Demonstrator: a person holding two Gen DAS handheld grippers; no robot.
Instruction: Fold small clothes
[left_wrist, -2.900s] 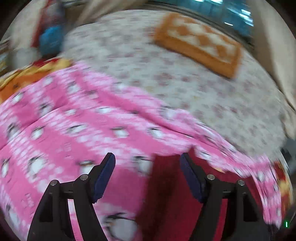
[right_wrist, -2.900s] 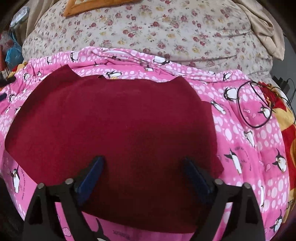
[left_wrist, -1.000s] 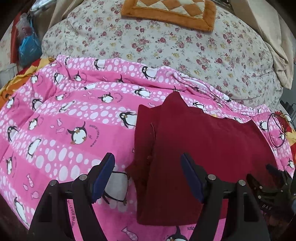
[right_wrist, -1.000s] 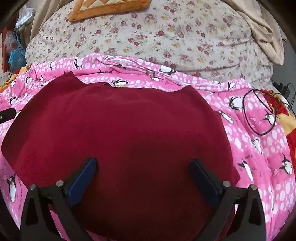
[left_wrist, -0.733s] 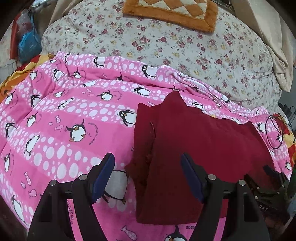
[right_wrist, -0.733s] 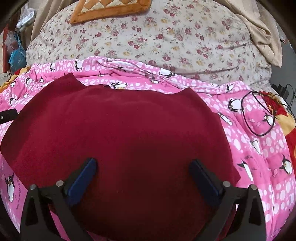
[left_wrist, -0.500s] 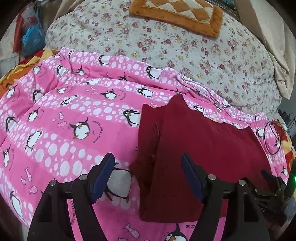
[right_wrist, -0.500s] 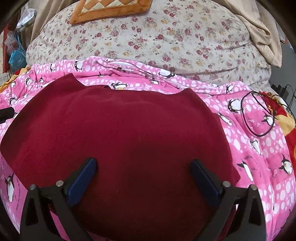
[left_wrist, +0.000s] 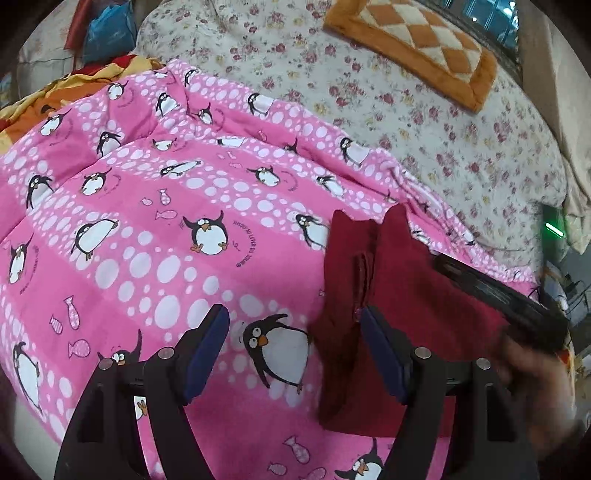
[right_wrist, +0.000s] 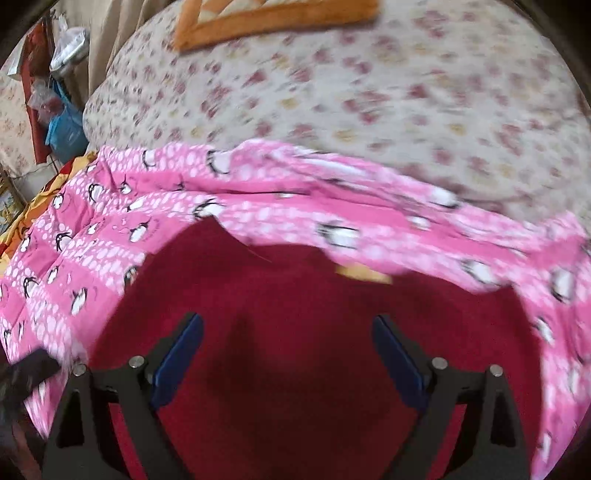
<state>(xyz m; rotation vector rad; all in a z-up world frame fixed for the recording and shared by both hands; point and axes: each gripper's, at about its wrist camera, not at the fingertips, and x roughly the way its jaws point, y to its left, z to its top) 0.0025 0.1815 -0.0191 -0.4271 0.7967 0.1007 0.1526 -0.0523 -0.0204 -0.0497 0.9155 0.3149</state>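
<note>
A dark red garment (left_wrist: 399, 295) lies flat on the pink penguin blanket (left_wrist: 155, 229), its left edge folded over. My left gripper (left_wrist: 295, 339) is open and empty, low over the blanket at the garment's left edge, its right finger (left_wrist: 380, 350) over the red cloth. My right gripper (right_wrist: 288, 354) is open and empty, close above the middle of the garment (right_wrist: 295, 332); that view is blurred. The right gripper's black body (left_wrist: 498, 295) crosses the garment in the left wrist view.
A floral quilt (left_wrist: 406, 122) lies behind the blanket with an orange checked cushion (left_wrist: 413, 48) on it. Blue and red bags (left_wrist: 107, 33) sit at the far left. An orange-yellow cloth (left_wrist: 55, 96) lies at the left edge.
My left gripper has moved left, so the garment now sits further right in its view. My right gripper has moved forward and left over the garment, blurring its view. Both stay open.
</note>
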